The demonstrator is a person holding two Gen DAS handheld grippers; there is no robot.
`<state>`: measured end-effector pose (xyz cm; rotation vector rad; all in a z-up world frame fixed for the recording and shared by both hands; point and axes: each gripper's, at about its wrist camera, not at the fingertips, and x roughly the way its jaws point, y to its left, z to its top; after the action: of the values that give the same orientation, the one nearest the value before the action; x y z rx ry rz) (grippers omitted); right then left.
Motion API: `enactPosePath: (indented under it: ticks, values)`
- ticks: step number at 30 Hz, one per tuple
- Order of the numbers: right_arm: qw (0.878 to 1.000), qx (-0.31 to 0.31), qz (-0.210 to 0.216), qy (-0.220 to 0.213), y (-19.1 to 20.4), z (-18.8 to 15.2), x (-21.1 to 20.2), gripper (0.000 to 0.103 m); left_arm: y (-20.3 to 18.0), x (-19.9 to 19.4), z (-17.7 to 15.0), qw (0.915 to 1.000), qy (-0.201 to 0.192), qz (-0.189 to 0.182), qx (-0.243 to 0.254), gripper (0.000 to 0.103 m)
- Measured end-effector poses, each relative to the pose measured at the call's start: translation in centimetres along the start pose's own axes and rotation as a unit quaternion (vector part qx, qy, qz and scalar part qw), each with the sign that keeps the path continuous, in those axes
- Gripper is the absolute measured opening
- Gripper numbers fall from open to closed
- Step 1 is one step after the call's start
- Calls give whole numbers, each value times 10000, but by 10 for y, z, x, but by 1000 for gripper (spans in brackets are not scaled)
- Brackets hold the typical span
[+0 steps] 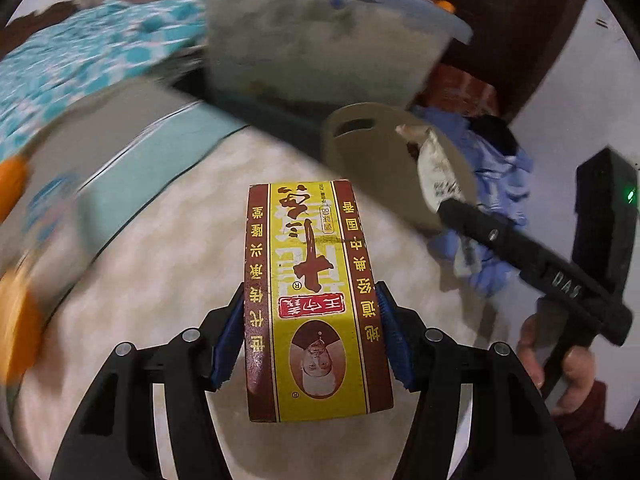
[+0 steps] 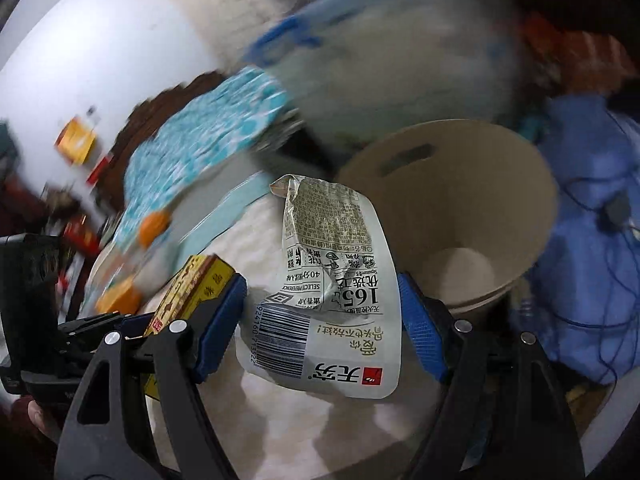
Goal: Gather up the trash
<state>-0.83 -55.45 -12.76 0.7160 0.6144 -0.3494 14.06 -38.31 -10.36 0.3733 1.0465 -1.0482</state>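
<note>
Left tool (image 1: 314, 338) is clamped on the carton (image 1: 316, 296), a yellow and brown drink box with Chinese print, its blue pads (image 1: 226, 344) pressed against both long sides, the box pointing away over the pale table (image 1: 168, 280). Over on the other side, the right tool (image 2: 322, 320) has the wrapper (image 2: 332, 280) pinched between its pads (image 2: 420, 320), a crumpled silver pouch with a barcode and red logo, its torn top curling upward. From the left camera that wrapper (image 1: 434, 170) hangs right in front of the bin (image 1: 372, 148), and the right tool (image 1: 444, 210) shows as a black bar with a hand (image 1: 560, 364) on its grip. The beige bin (image 2: 480, 184) stands just beyond and to the right of the wrapper in the right camera, its mouth wide, a slot handle in the far wall; nothing that I can make out shows on its pale bottom. The carton (image 2: 188, 292) peeks in at the left of that view, gripped by the left tool (image 2: 132, 326). Behind it all sits a big clear storage box (image 1: 320, 40) with blue latches, a teal patterned cloth (image 1: 92, 56) to its left, blue fabric (image 2: 592, 208) heaped to the right of the bin. The background is smeared with blur.
</note>
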Motion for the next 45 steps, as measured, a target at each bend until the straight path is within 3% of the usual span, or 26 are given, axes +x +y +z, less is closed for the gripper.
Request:
enactPosePath:
  ticks: [6,8,13,17,20,25,30,34,36,38,40,45]
  values:
    - [9992,234,-317,-30,-30,25,10,78,-28,58,66,9985,248,-460,144,62]
    - [9978,511,-405,-115,-42,32,10,80,-26,70,80,9987,278,-418,-13,79]
    - [9950,461,-579,-670,-43,34,-13,82,-7,52,82,9954,45,-798,-538,83]
    - [9961,284,-346,-760,-23,29,-19,80,11,13,49,9943,-219,-818,-655,83]
    - [9979,16,-20,-643,6,21,-18,64,30,-13,12,9940,-257,-733,-768,82]
    - [9964,-503,642,-225,70,4,0,39,75,-62,-71,9945,-323,-214,-970,82]
    - [9851,-1115,1257,362,149,-29,25,39,131,-122,-152,9861,-511,409,-1529,82]
    - [9701,-1223,1801,1075,206,-55,53,41,177,-175,-203,9659,-986,890,-2223,82]
    - [9645,-1127,1945,1388,222,-64,70,44,194,-194,-215,9560,-1183,1128,-2438,82]
    - [9612,-865,2031,1653,236,-70,90,59,207,-209,-223,9479,-1349,1310,-2571,82]
    - [9595,-524,2051,1859,246,-75,109,63,216,-221,-226,9444,-1470,1367,-2605,82]
    - [9530,80,2109,2174,262,-80,149,63,229,-230,-232,9403,-1632,1273,-2701,83]
